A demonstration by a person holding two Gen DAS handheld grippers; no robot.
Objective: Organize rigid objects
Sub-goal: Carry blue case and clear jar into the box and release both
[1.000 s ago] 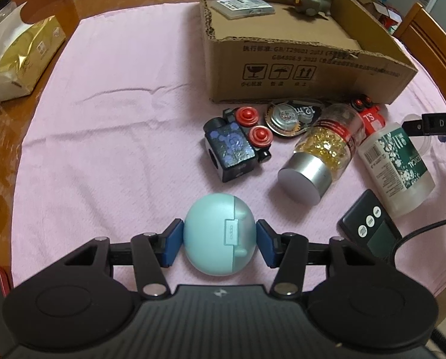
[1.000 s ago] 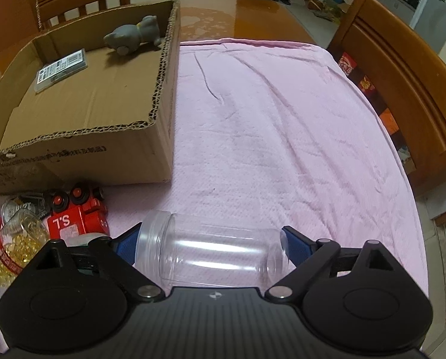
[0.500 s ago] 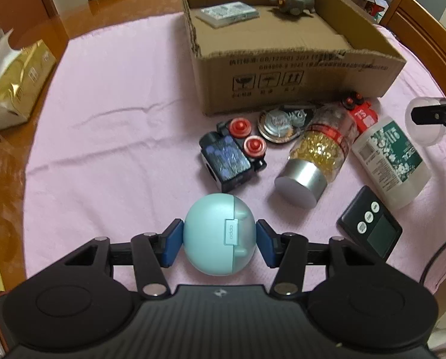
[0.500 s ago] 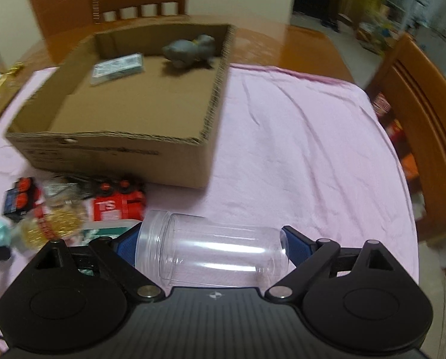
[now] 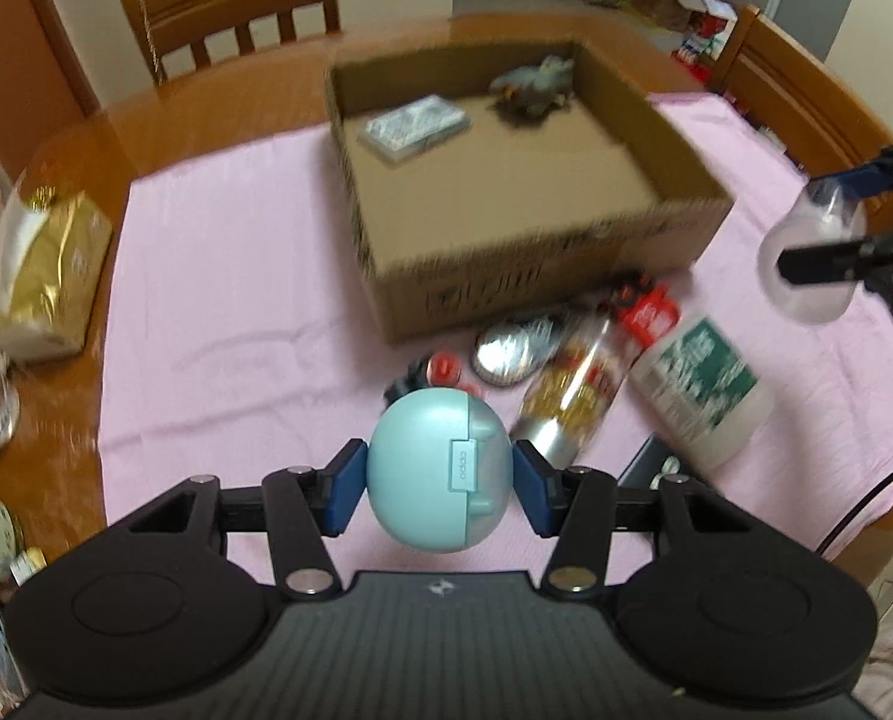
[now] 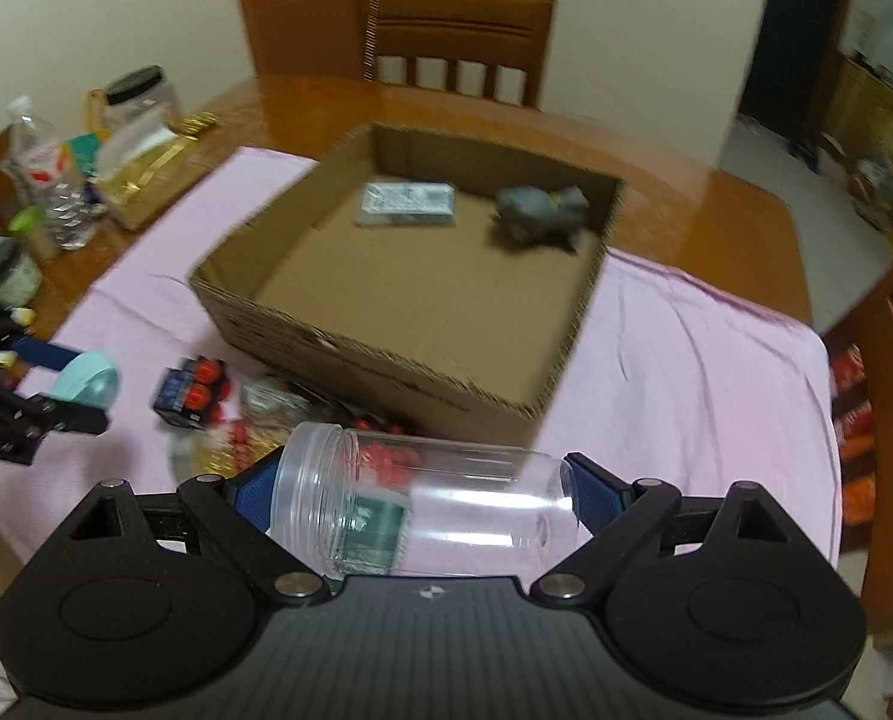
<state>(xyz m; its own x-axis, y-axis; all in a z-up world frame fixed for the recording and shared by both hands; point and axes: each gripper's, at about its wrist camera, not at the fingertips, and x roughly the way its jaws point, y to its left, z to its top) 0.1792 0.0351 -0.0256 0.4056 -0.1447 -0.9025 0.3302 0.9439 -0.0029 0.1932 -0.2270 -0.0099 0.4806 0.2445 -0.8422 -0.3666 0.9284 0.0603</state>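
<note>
Currently we hold both items aloft, short of the cardboard box (image 5: pixel 536 252) at 12 o'clock. Our left gripper (image 5: pixel 440 483) is closed on the round teal earbud case (image 5: pixel 437 471); its smooth curved shell could slip. Our right gripper (image 6: pixel 425 489) clamps the empty clear plastic jar (image 6: pixel 425 507) end to end; it could roll free when released.

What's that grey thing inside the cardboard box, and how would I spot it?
Find the open cardboard box on the pink cloth. In its far right corner lies a small grey toy animal. Its only neighbour there is a flat printed packet; the toy is lumpy and grey.
</note>
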